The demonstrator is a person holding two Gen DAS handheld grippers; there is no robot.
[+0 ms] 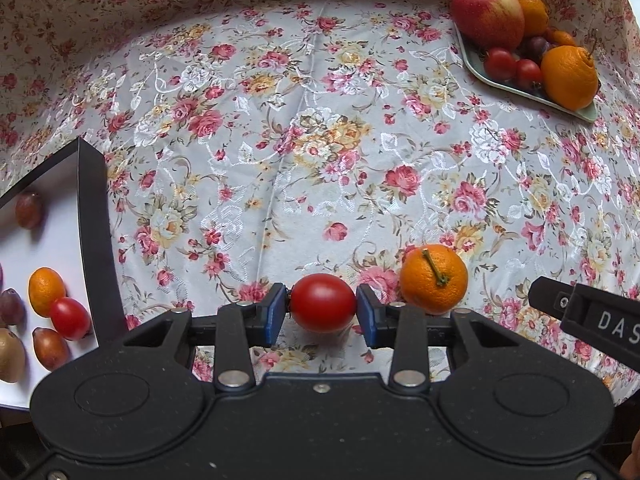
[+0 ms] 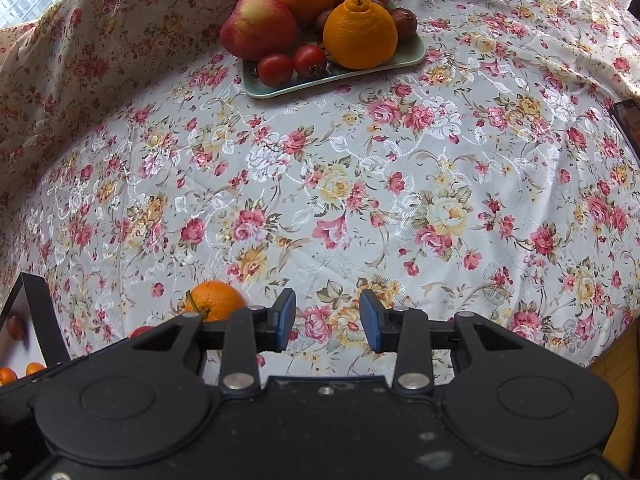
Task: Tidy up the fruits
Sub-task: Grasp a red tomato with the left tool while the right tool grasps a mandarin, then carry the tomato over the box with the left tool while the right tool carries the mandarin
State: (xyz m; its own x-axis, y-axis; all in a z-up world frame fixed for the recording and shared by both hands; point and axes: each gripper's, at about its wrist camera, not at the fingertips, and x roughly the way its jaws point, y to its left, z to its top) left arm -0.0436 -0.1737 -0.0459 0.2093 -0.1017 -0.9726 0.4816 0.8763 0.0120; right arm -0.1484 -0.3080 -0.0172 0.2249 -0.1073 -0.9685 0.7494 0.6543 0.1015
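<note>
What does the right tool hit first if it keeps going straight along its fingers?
Likely just the floral tablecloth. The right tool is open with nothing between its fingers; the small orange sits off to its left, outside that line. Depth is unclear.

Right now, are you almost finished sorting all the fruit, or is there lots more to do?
About halfway, I'd guess. Done: several small fruits already lie in the white box. In hand: the left gripper is pinching a cherry tomato. The right gripper is empty. Left: the small orange on the tablecloth, and the green tray still has an apple, oranges and tomatoes.
</note>
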